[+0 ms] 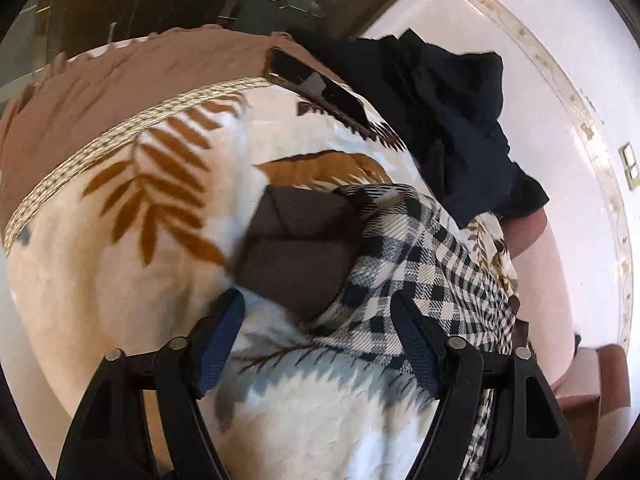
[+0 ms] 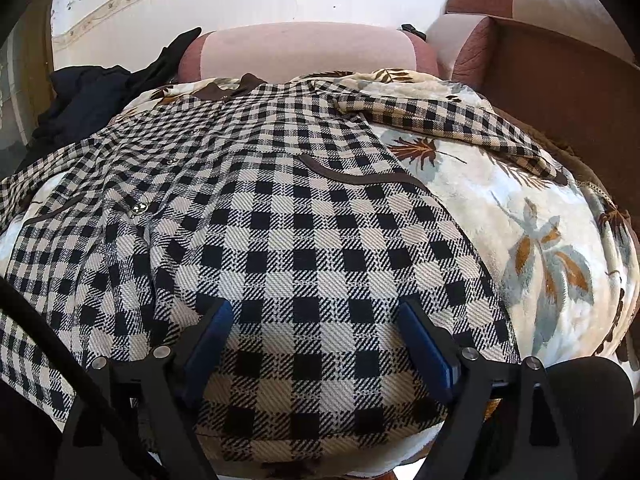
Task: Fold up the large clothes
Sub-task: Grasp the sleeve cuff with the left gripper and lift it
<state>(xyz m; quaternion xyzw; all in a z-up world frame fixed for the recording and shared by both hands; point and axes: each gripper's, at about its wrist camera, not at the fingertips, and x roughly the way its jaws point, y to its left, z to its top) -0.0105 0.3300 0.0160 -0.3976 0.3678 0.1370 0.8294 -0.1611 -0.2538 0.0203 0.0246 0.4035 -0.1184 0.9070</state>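
So the checked shirt is spread face-up on a leaf-print blanket, collar at the far end by the pink cushion and hem closest to the right tongs. Its long axis runs pretty much straight away from them, along the line of the fingers. The right tongs are spread wide over the hem, holding nothing.

The left tongs are also released and empty. They're off at the shirt's side, where a sleeve with a dark brown cuff lies just ahead of the tips, so I'd guess the left hand is nearer for folding that sleeve in.

No containers anywhere; just a dark navy garment heaped beyond the shirt and a phone on the blanket.
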